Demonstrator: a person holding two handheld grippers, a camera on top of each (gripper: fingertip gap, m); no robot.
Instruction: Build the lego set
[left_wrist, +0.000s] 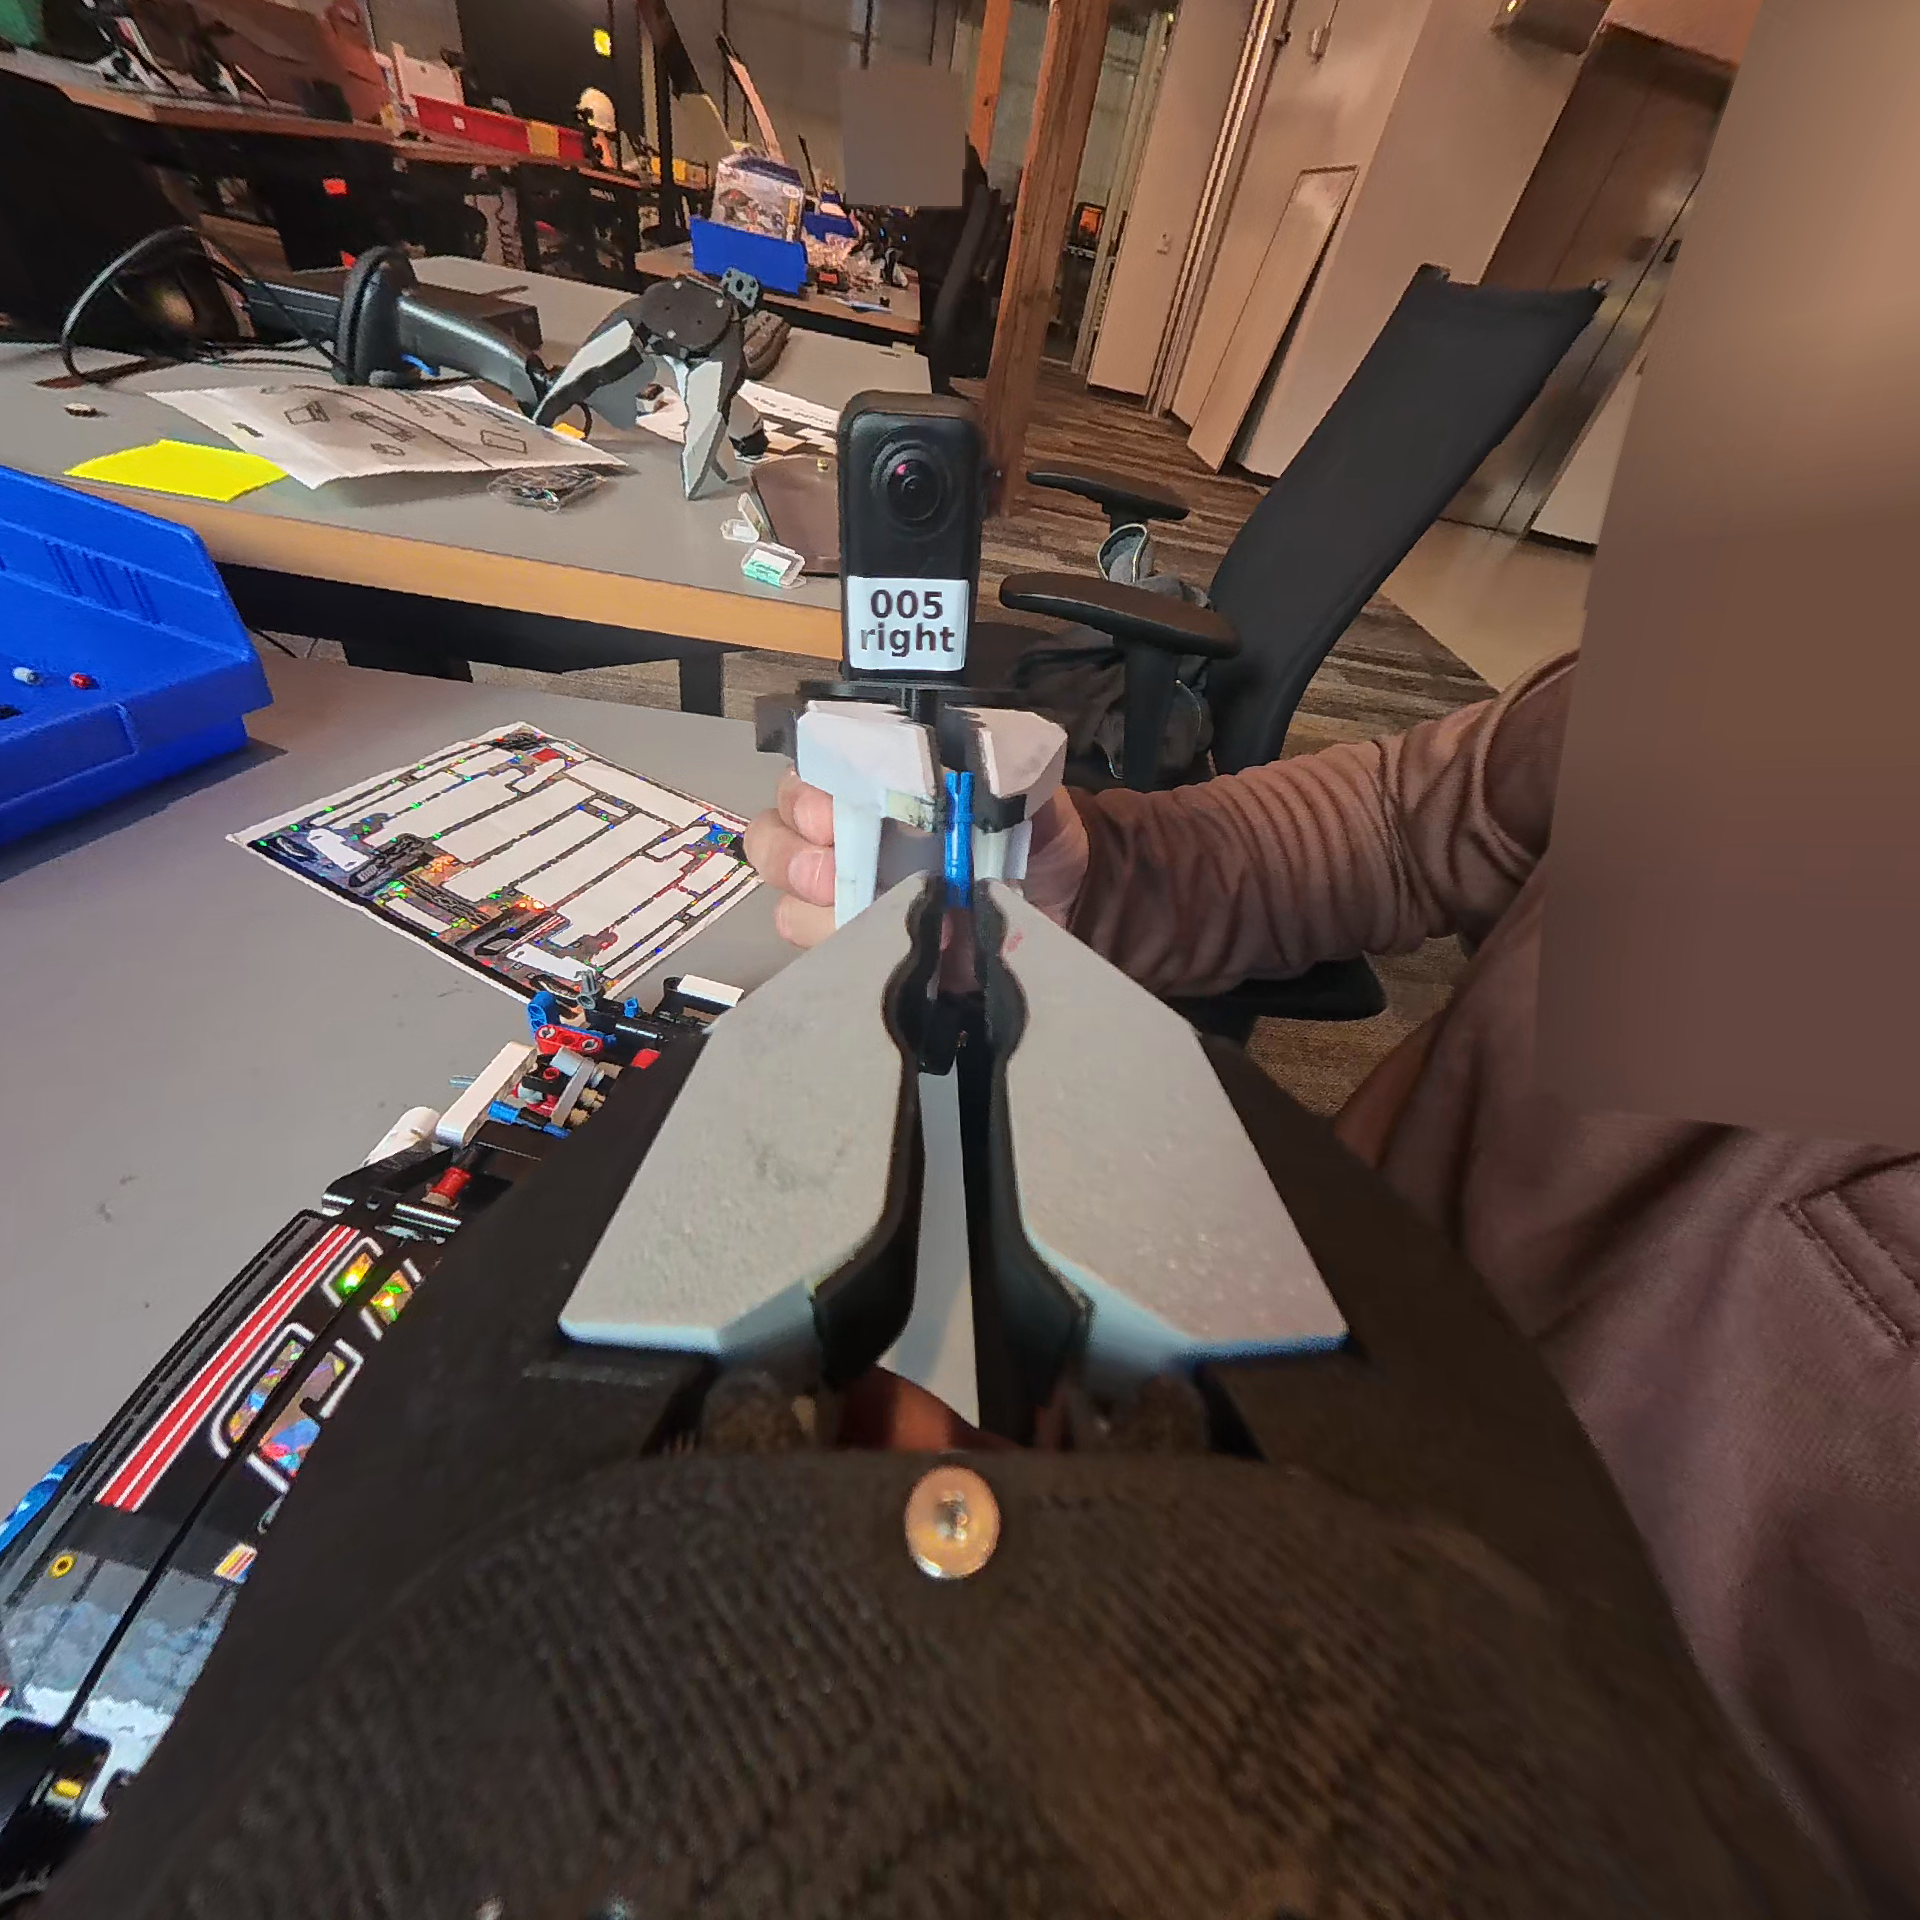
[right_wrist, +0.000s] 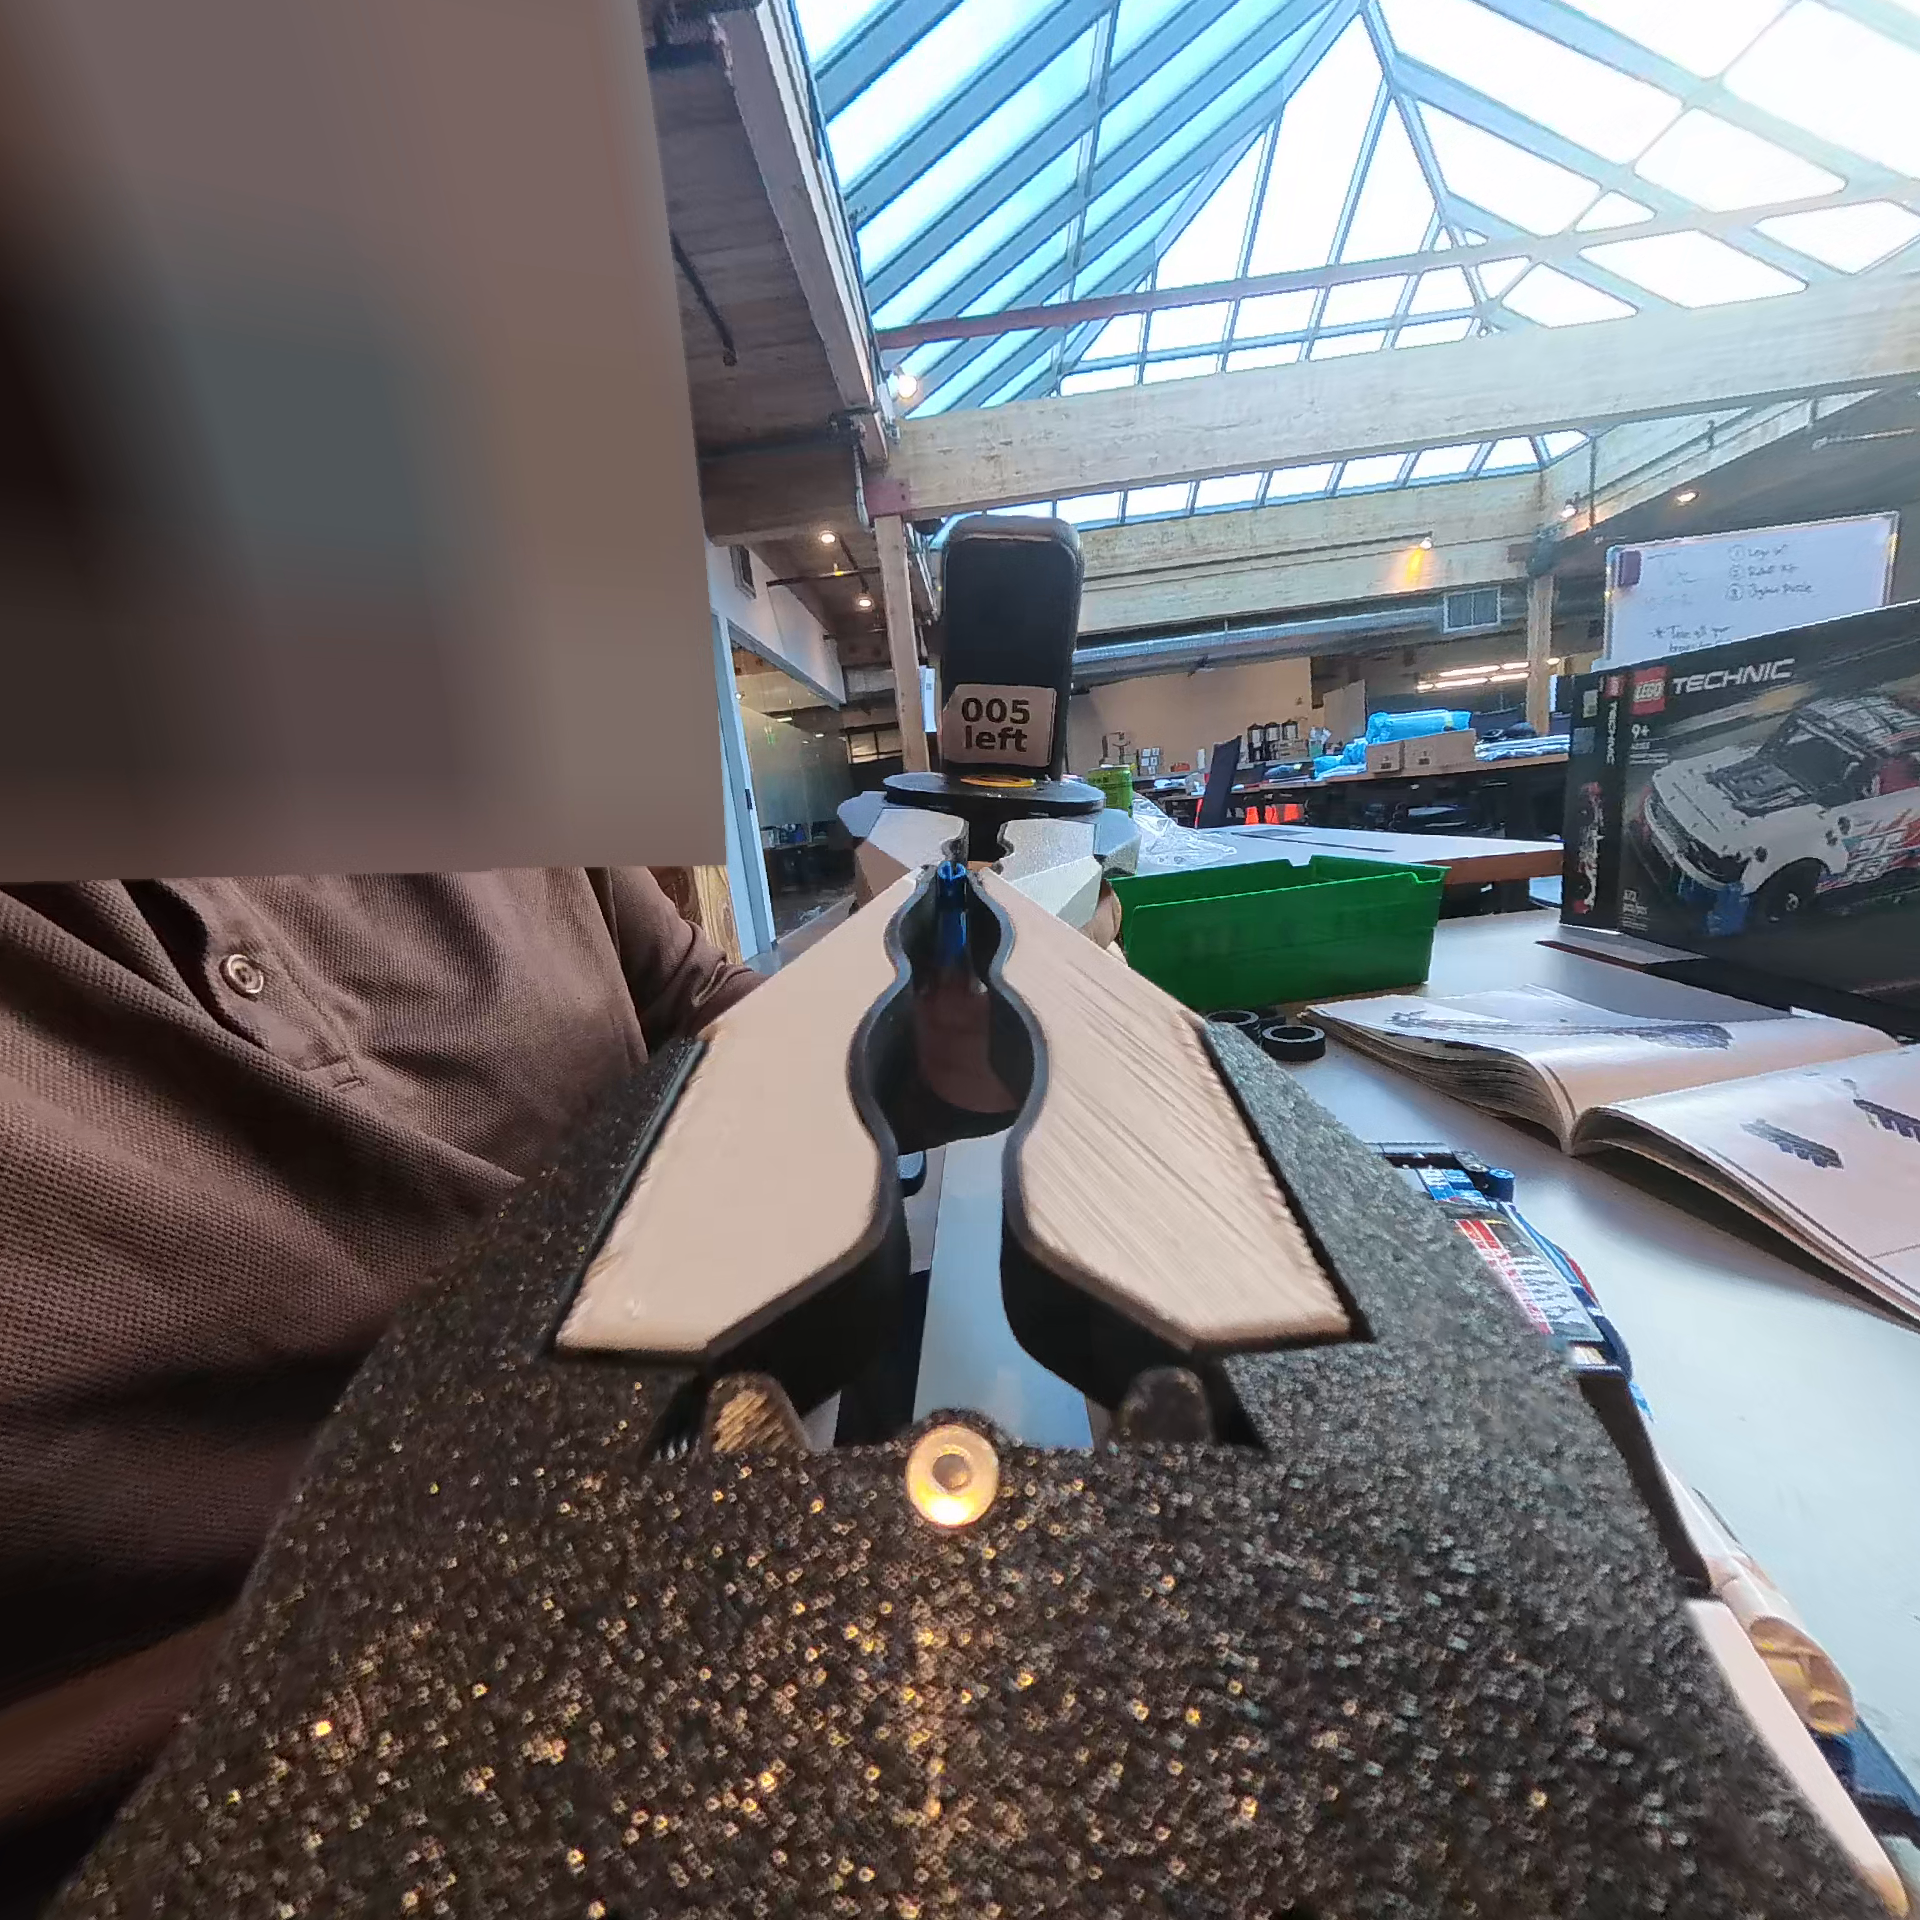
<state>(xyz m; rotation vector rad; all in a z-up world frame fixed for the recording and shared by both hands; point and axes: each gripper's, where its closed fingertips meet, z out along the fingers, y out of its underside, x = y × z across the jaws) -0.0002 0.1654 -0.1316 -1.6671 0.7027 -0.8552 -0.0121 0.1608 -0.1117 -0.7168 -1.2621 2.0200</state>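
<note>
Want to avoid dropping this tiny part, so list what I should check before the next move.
1. Right gripper shut on the small blue plastic pin: ok.
2. Left gripper tip to tip with the right one, at the pin's free end: ok.
3. Left gripper actually clamping the pin: cannot tell.
4. Partly built black lego car lying on the grey table beside the left gripper: ok.
5. Open paper instruction booklet within sight: ok.
</note>
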